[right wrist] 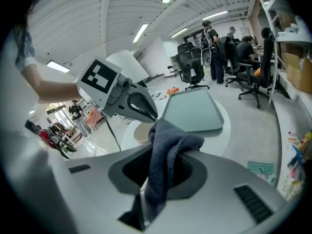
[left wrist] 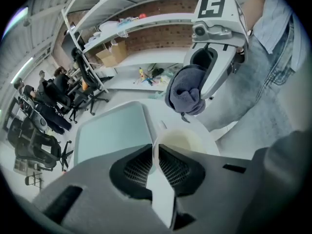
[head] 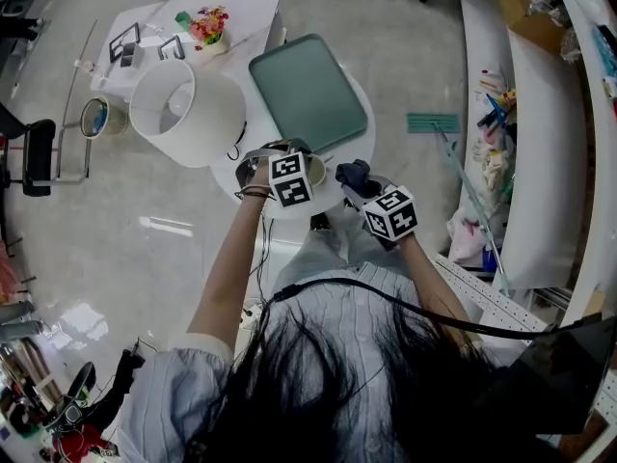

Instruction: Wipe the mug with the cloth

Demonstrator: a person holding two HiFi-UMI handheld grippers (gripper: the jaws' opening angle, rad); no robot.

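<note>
Steadying the mug (left wrist: 183, 141) is the left tongs' (left wrist: 156, 152) part of the job. They are clenched on its thin wall, one jaw inside the rim and one outside, at the near edge of the round counter (right wrist: 229, 130), just off the near corner of the green tray (head: 308, 90). Whether the mug's base rests on the counter or hangs above it, I cannot tell.

The right tongs (right wrist: 168, 152) are clenched on the dark cloth (left wrist: 186, 94), which bunches out past the jaws in a soft wad. That wad hangs near the mug's far rim, apparently not yet touching.

The step in hand seems to be bringing cloth to mug. To do it well, lead with the loose wad so fabric, not jaw, meets the wall. Press gently, because a pinch on one wall probably lets the mug swing if pushed sideways. Wipe toward the left tongs, not away from them. The patch under the left jaws likely needs a re-grip to reach.
</note>
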